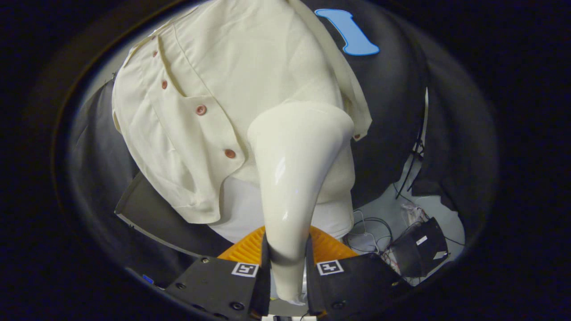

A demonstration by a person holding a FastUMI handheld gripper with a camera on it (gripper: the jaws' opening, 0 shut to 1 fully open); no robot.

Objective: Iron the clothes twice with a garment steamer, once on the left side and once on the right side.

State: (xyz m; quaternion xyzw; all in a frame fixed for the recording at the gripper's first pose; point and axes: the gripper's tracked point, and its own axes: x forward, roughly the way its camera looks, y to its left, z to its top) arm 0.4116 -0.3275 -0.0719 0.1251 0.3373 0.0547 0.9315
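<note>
Gripper (287,263) fingers clamp both sides of the cream garment steamer (294,178) handle, its wide head extending ahead of them against the cream shirt (214,89). Shirt hangs tilted, brown-buttoned placket beyond the fingers to their left. Loose cables (379,227) lie on the floor, right of the fingers.

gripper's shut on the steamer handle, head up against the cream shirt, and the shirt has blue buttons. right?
Nearly. In the gripper view the gripper is shut on the steamer handle, and its head sits against the cream shirt. The buttons are reddish-brown, not blue.
</note>
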